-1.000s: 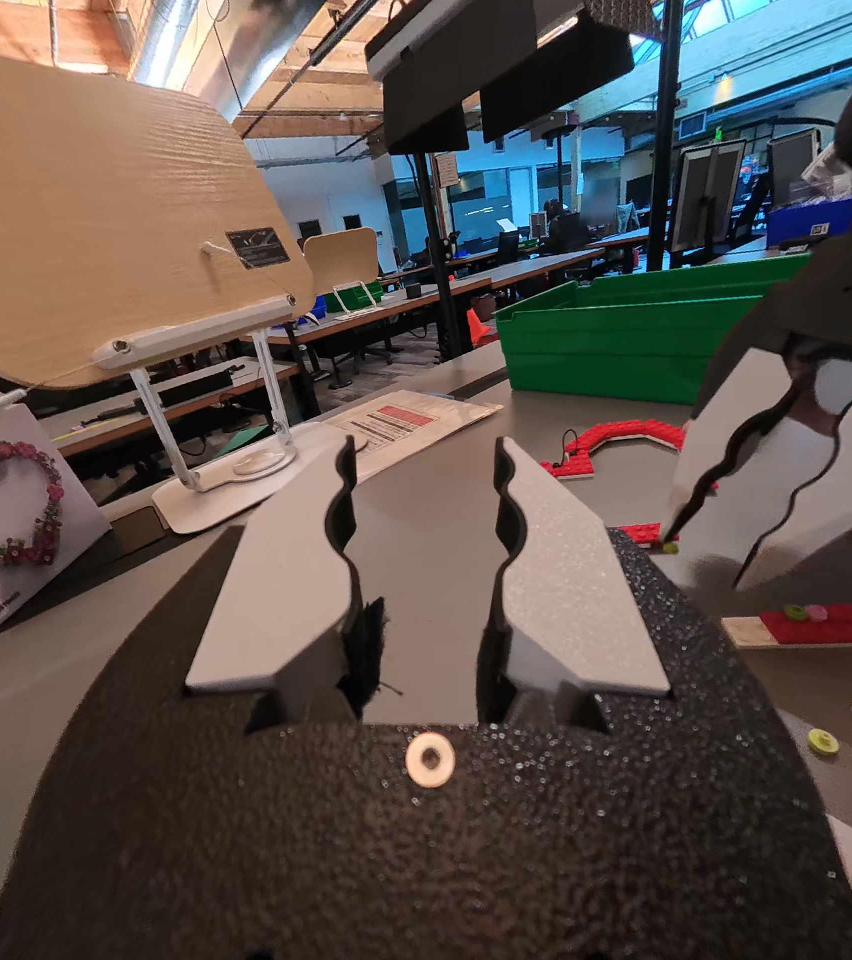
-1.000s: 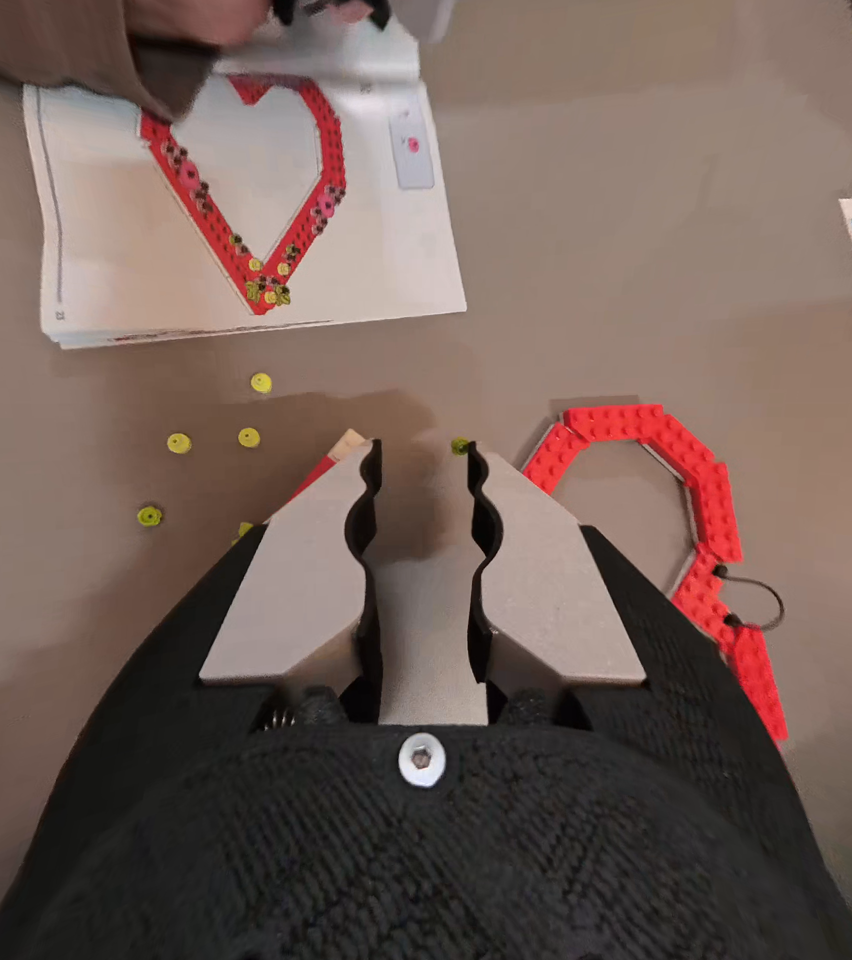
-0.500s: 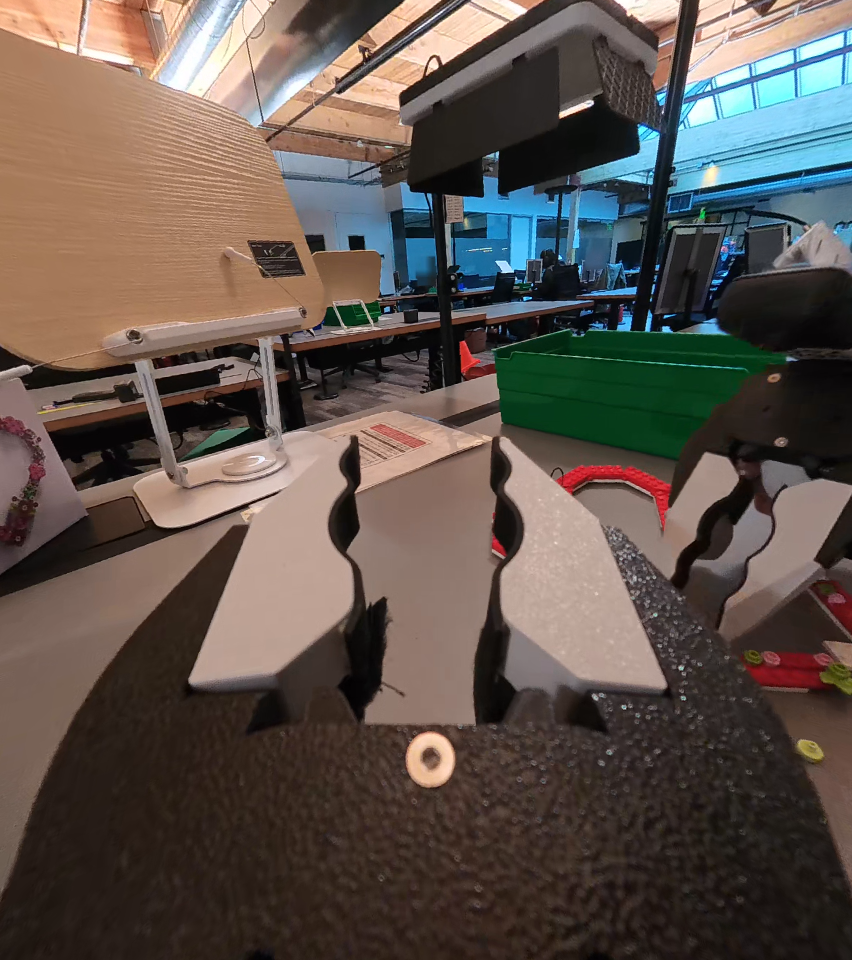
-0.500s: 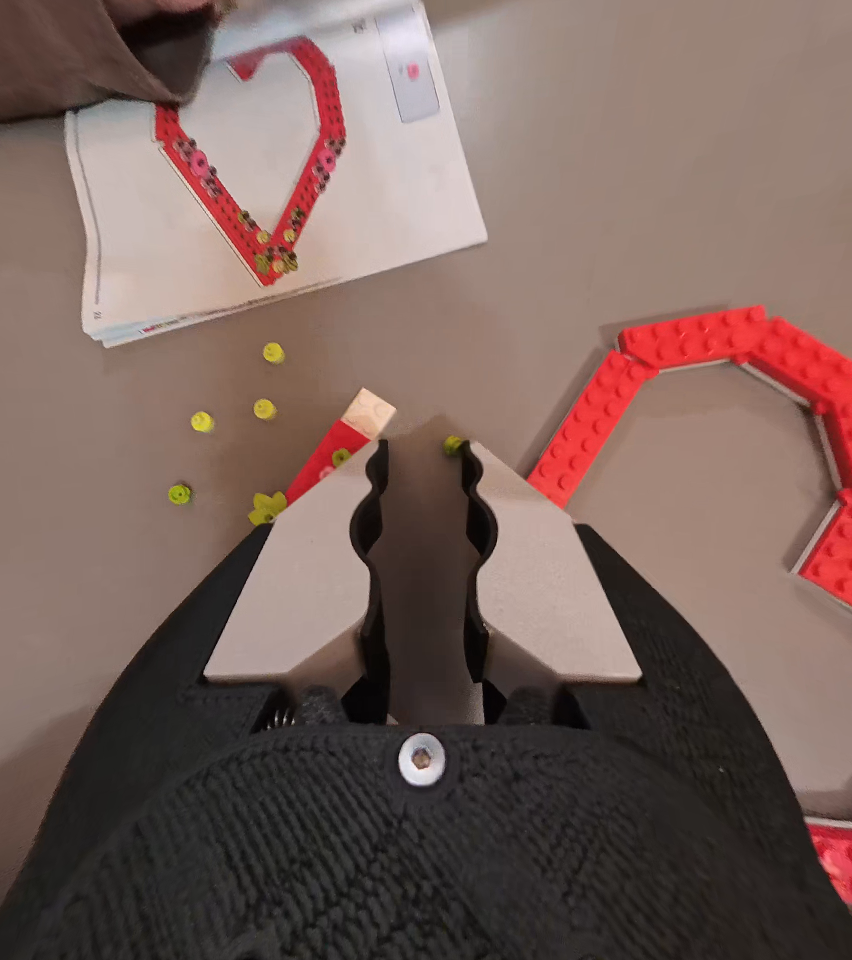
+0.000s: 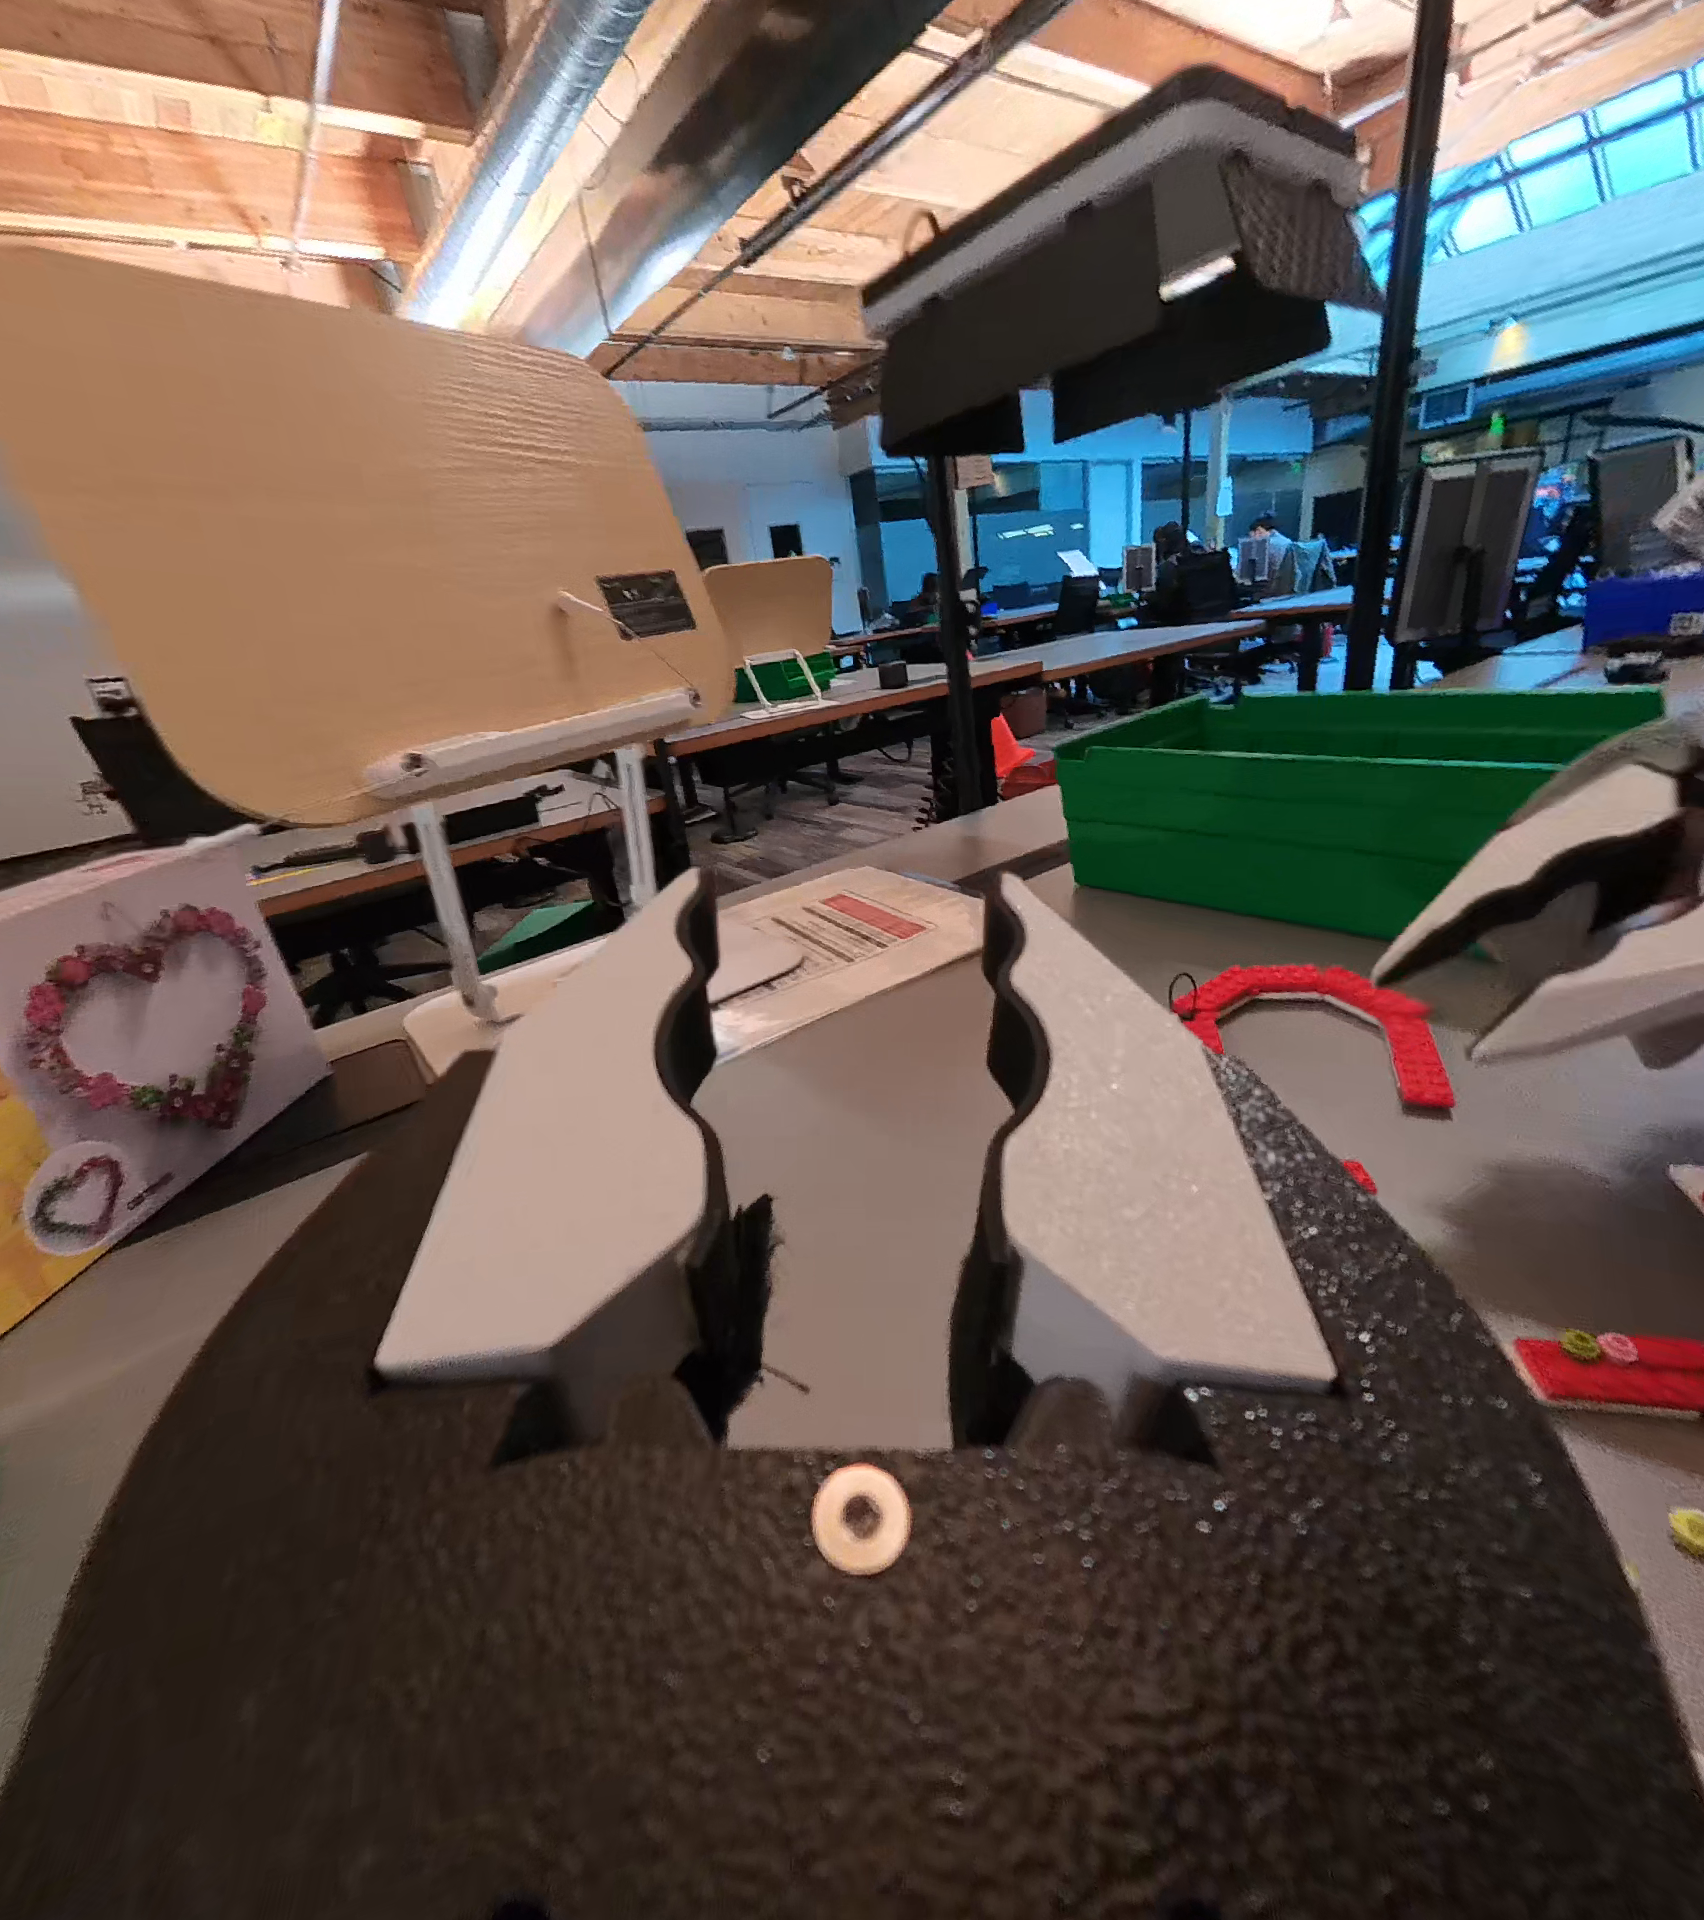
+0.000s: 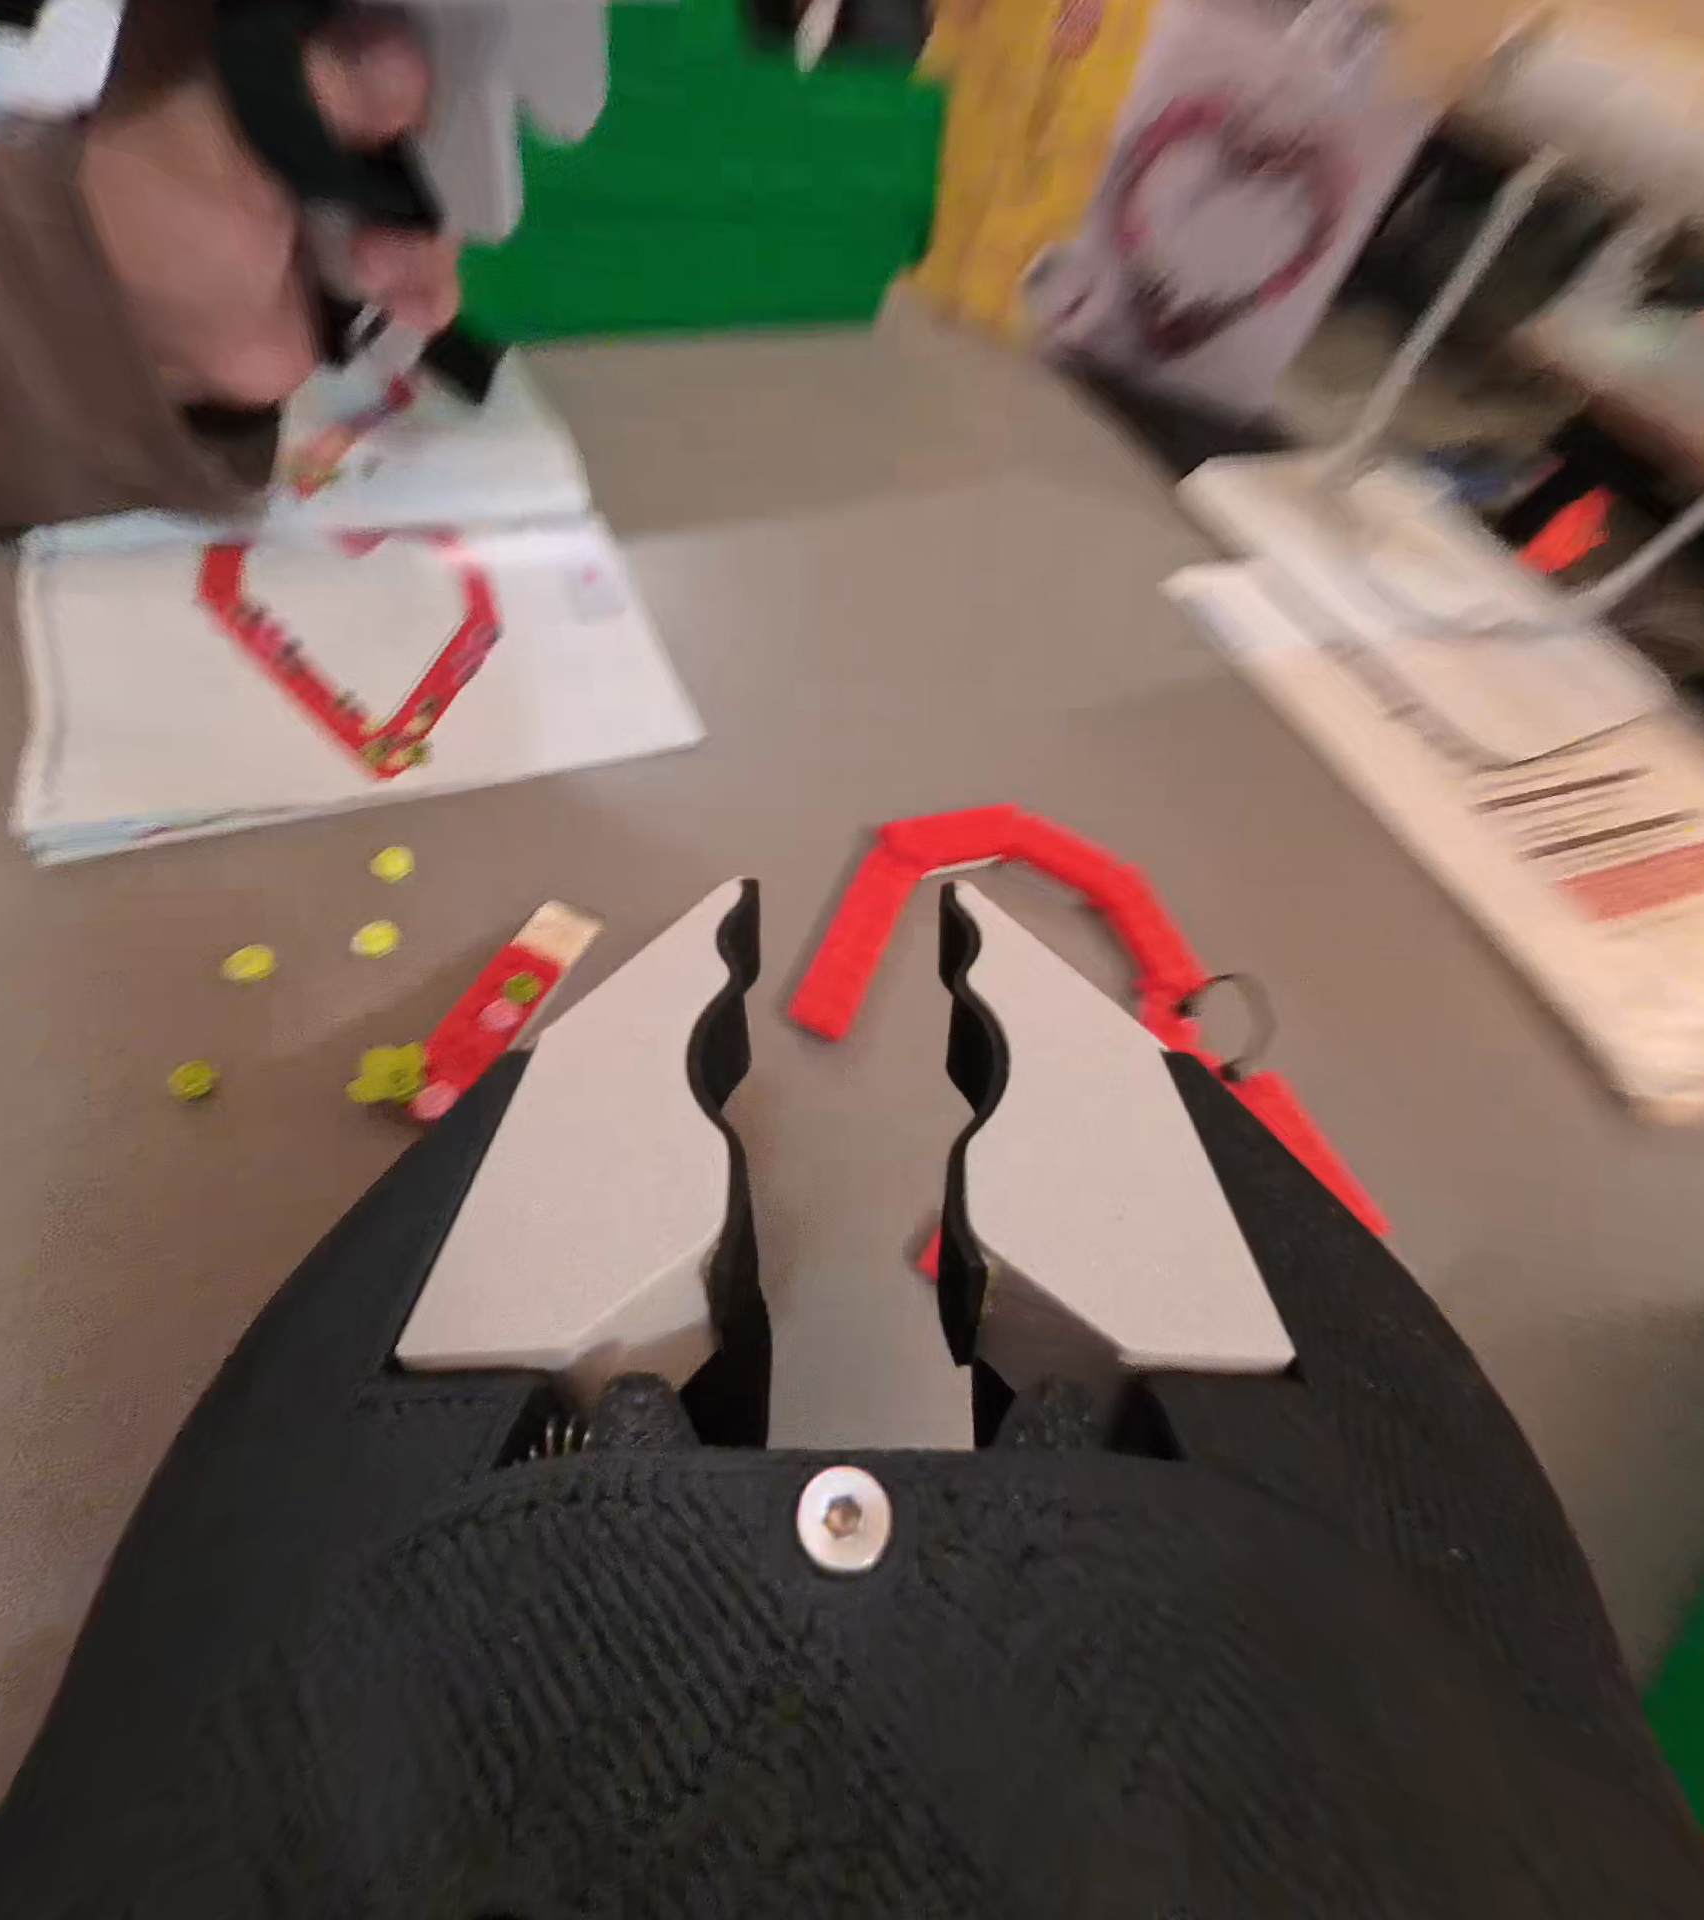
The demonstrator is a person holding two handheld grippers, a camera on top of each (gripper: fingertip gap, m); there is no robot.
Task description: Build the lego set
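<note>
Both grippers, left gripper (image 5: pixel 843 997) and right gripper (image 6: pixel 843 935), show jaws spread and empty; red heart frame (image 6: pixel 1024 862) just beyond right jaws looks light, rigid, jointed, best gripped across one straight edge.

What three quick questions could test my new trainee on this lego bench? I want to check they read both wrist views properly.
1. True or false: the right gripper holds a brick.
2. What colour are the loose round studs beside the instruction booklet?
3. The red curved frame lies: A) in the green bin, B) on the table, C) on the booklet.

Key: 1 false; 2 yellow-green; 3 B.
</note>
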